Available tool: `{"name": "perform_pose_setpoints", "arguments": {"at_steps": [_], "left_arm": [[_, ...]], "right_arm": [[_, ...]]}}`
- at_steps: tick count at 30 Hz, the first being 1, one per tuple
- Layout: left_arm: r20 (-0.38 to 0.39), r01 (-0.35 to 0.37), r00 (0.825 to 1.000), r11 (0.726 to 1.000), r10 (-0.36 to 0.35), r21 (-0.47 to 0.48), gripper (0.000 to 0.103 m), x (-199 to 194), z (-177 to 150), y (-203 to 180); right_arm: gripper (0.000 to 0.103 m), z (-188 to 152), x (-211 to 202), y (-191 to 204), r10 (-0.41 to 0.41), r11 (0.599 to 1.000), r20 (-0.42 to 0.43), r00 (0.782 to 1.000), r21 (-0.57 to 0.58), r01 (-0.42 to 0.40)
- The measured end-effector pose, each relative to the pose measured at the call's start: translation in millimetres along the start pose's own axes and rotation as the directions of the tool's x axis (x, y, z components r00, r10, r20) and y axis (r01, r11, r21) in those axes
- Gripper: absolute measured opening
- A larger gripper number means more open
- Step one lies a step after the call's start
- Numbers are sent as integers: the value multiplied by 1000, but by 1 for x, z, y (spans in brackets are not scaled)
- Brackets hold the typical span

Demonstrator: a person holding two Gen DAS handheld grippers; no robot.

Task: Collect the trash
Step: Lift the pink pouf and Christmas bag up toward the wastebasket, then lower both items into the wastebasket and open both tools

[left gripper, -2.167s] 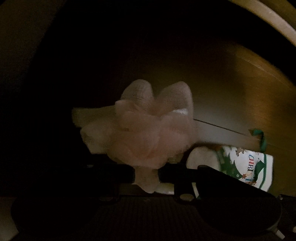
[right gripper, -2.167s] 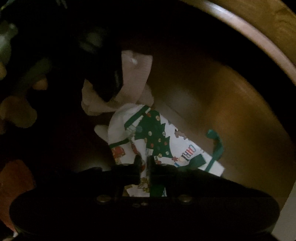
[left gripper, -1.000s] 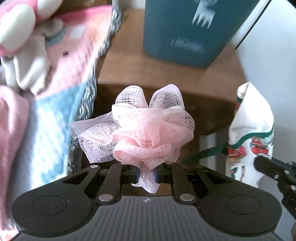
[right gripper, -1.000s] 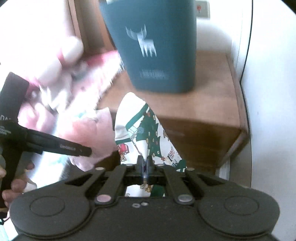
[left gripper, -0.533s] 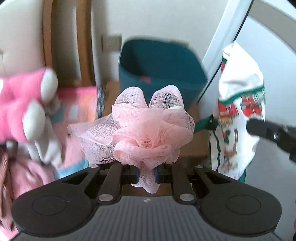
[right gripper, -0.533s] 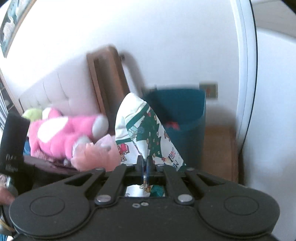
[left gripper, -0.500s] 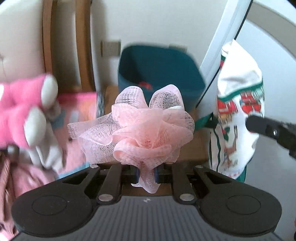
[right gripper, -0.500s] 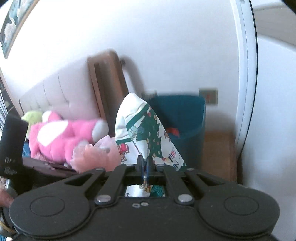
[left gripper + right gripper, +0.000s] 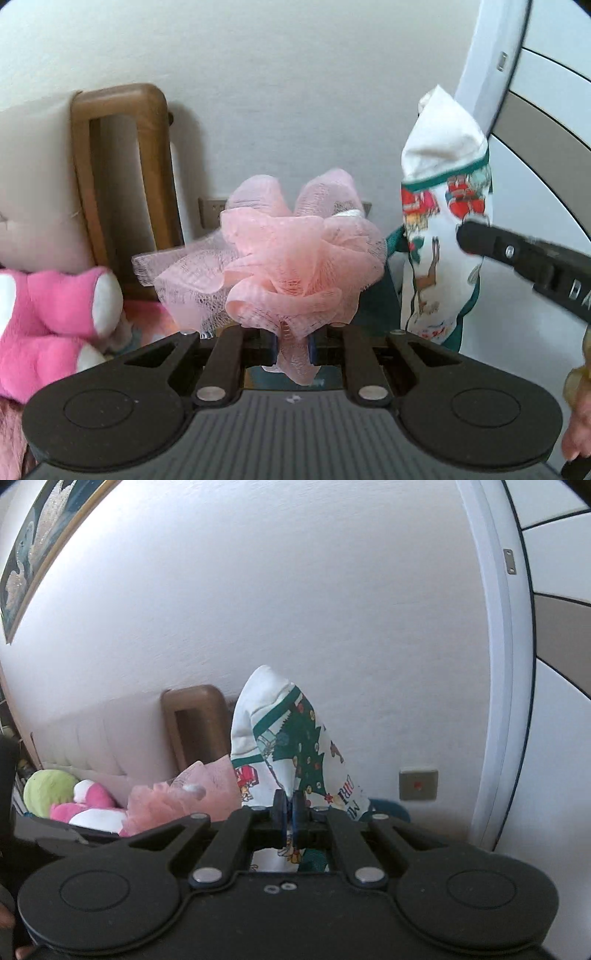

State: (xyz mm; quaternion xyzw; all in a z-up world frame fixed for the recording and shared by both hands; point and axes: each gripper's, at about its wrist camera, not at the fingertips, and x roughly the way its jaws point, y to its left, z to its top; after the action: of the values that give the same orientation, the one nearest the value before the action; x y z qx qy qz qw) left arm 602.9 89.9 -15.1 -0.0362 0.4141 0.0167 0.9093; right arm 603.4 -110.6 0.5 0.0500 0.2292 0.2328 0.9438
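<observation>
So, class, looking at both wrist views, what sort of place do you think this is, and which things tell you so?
Most likely a bedroom. A padded headboard with a wooden frame stands against the wall, plush toys lie beside it, and a framed picture hangs above.

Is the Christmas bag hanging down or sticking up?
Sticking up. The Christmas bag is pinched at its bottom by the right hand-held gripper and rises to a crumpled tip.

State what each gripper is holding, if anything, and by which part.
The left gripper pinches the pink mesh sponge by its lower tail. The right gripper is shut on the Christmas-print cloth near its lower edge.
</observation>
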Motion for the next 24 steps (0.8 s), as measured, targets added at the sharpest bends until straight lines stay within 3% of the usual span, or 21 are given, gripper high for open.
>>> {"name": "perform_pose_setpoints", "arguments": {"at_steps": [4, 8, 14, 24], "left_arm": [[-2, 0, 1000, 1000, 0, -1, 14, 26, 21, -4], [-57, -4, 998, 1000, 3, -19, 14, 64, 23, -4], [-136, -24, 990, 999, 28, 36, 14, 119, 11, -19], [-266, -76, 960, 994, 93, 74, 14, 164, -18, -30]], "right_arm": [[1, -7, 23, -10, -14, 1000, 0, 1000, 13, 14], [1, -20, 49, -27, -34, 997, -31, 999, 70, 36], [1, -45, 85, -50, -72, 989, -117, 990, 120, 86], [2, -64, 121, -47, -120, 985, -234, 965, 91, 145]]}}
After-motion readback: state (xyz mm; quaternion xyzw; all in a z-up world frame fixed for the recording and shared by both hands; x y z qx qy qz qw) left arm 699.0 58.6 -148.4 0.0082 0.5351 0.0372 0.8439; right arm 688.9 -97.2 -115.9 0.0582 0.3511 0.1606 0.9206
